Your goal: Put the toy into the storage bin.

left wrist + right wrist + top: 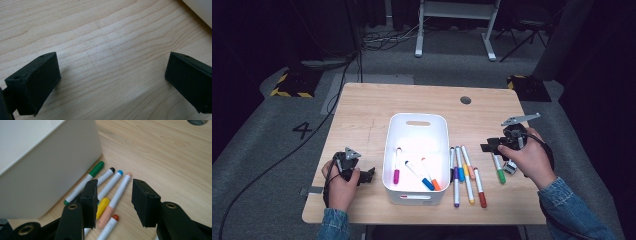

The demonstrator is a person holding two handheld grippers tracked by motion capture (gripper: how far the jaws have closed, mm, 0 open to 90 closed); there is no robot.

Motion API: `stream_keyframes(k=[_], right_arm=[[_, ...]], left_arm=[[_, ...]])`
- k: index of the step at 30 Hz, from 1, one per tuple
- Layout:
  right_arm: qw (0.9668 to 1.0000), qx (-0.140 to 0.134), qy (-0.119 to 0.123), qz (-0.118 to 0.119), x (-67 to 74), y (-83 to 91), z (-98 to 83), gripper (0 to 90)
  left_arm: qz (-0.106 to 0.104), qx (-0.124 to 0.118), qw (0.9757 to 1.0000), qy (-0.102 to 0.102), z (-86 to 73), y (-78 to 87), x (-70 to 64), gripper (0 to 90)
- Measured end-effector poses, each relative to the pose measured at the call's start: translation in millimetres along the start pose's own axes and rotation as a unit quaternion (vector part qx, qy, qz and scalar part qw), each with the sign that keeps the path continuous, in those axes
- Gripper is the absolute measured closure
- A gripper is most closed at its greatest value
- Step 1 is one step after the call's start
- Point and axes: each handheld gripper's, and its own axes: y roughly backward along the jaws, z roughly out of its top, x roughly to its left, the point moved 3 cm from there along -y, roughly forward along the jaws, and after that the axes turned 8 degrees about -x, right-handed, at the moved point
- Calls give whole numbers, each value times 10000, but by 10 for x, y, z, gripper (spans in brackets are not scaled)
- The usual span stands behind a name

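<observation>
Room: dark floor with cables and a yellow-black striped block beyond a pale wooden table (362, 105).
Left gripper: left gripper (360, 175) sits low on the table's near left corner in the person's left hand (341, 184); in the left gripper view its jaws stand wide apart over bare wood, nothing between them.
Bin: white bin (417, 127) at mid-table, long axis running away from the person; a corner of it shows at the top right of the left gripper view.
In the bin: three markers, one with a purple cap (396, 166), one blue-tipped (419, 175), one orange-tipped (430, 174), lying roughly along the bin's length.
Loose markers: a row of markers (464, 175) just right of the bin, close together, long axes pointing mostly away from the person and fanning slightly.
Green marker: green marker (499, 169) lies apart from the row, to its right, green cap toward the person, just beside the right hand (528, 159).
Right gripper: right gripper (113, 200) hovers over the row with jaws partly open, holding nothing; the peach-capped marker (119, 195) appears to lie under the gap, though how far above it the jaws hang is hard to judge.
</observation>
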Motion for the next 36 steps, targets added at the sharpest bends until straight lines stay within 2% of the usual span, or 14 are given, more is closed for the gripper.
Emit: stream_keyframes(k=[6,9,20,24,30,36], right_arm=[[9994,186,-161,-234,-200,-45,-133,563],[9990,256,-167,-329,-279,-72,-191,560],[9950,646,-326,-695,-558,-207,-482,557],[9923,828,-348,-851,-628,-261,-589,556],[9888,1085,-417,-933,-683,-343,-733,557],[9863,1258,-316,-1016,-687,-427,-830,562]], left_arm=[[1,0,10000,0,0,0,0,0],[0,0,10000,0,0,0,0,1],[1,0,10000,0,0,0,0,0],[1,0,10000,0,0,0,0,1],[0,0,10000,1,0,0,0,1],[1,0,10000,0,0,0,0,0]])
